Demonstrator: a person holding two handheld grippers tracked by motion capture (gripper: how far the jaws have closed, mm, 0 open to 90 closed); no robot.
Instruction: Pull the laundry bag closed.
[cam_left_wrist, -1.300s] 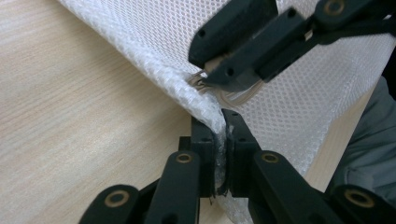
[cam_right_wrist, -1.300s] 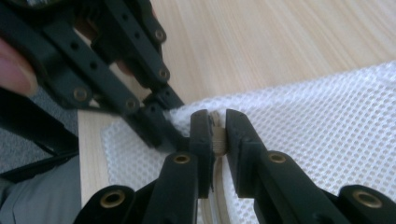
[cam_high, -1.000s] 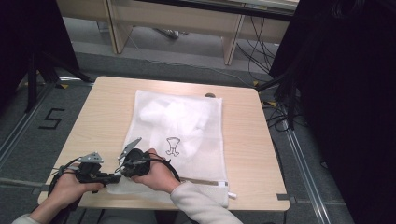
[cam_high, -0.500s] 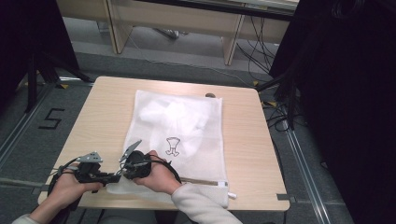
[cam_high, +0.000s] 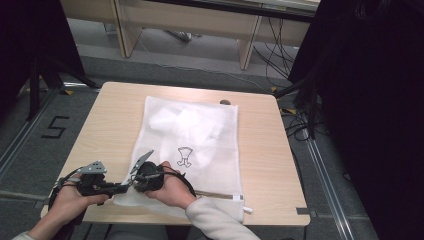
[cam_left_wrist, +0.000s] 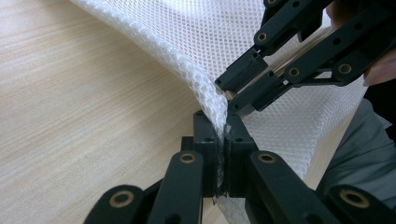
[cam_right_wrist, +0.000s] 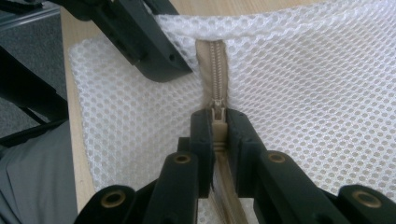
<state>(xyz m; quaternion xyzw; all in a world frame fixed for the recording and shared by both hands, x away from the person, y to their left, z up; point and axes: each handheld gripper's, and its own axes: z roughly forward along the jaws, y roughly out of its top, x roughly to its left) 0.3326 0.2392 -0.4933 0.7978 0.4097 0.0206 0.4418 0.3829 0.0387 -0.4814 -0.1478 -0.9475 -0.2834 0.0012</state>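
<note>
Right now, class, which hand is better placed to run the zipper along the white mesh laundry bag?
The right. Its gripper is already shut on the zipper pull, in line with the zipper. The left gripper pinches the mesh laundry bag at its edge, suited to anchoring.

Even, soft overhead light keeps the worktop (cam_high: 260, 150) bright, with faint shadows and no glare; the surroundings beyond its far-right edge fall into darkness. Close-ups are sharp at the mesh (cam_right_wrist: 303, 84), soft nearest the lens.
</note>
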